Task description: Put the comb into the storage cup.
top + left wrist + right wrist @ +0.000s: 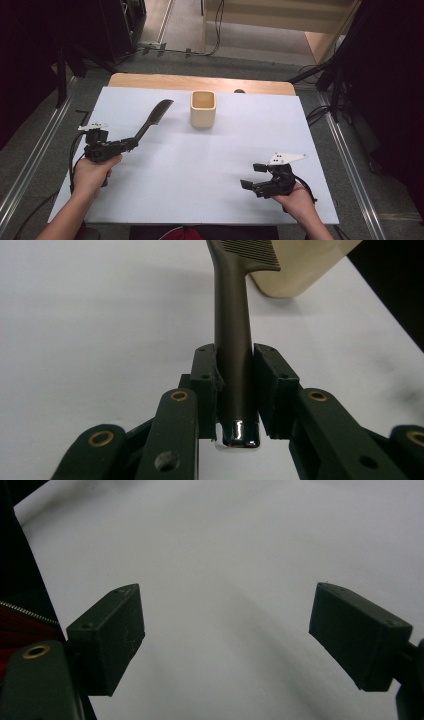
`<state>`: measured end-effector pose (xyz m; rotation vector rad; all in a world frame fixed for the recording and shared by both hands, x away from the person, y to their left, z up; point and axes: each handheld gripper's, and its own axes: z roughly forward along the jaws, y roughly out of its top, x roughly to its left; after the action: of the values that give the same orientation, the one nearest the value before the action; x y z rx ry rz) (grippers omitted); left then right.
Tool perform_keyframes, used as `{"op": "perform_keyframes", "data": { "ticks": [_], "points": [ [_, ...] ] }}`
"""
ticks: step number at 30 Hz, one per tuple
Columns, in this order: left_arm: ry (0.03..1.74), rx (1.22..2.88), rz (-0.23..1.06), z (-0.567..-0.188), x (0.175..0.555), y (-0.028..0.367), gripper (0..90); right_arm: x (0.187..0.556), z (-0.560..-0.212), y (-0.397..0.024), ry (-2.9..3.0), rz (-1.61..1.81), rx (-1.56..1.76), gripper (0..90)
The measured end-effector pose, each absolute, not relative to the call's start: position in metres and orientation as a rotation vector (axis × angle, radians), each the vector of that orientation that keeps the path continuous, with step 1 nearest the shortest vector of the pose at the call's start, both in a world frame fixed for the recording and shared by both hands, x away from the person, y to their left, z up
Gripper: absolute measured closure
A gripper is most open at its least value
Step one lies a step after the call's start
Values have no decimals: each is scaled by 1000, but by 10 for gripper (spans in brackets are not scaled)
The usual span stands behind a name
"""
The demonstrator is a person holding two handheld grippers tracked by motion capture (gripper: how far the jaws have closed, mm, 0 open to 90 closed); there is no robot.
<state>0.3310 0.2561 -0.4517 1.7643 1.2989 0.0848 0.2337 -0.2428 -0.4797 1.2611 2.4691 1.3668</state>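
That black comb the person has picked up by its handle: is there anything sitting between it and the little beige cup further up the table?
Nothing visible. The left gripper clamps the comb by its handle, toothed end pointing toward the beige cup. Between them lies only bare white table cover. The right gripper hangs open, off to the other side.

No readable text, label or number shows anywhere.

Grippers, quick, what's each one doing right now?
Left hand-held gripper: closed on the black comb by its handle.
Right hand-held gripper: open, holding nothing.
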Motion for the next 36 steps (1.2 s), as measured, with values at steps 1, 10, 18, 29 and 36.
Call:
{"op": "perform_keyframes", "data": {
  "ticks": [1, 10, 18, 29, 36],
  "points": [
    [1295, 1760, 88, -450, 330, 255, 735, 234, -479, -242, 2469, 1373, 1259, 129],
    [1275, 1667, 96, -441, 324, 245, 735, 239, -466, -222, 2437, 1431, 1298, 129],
    [1266, 1611, 119, -435, 321, 237, 735, 246, -457, -209, 2417, 1454, 1317, 129],
    [1207, 1551, 138, -427, 317, 218, 735, 251, -449, -201, 2370, 1506, 1380, 129],
    [1159, 1552, 117, -424, 318, 196, 735, 254, -443, -201, 2316, 1527, 1419, 129]
  ]
}}
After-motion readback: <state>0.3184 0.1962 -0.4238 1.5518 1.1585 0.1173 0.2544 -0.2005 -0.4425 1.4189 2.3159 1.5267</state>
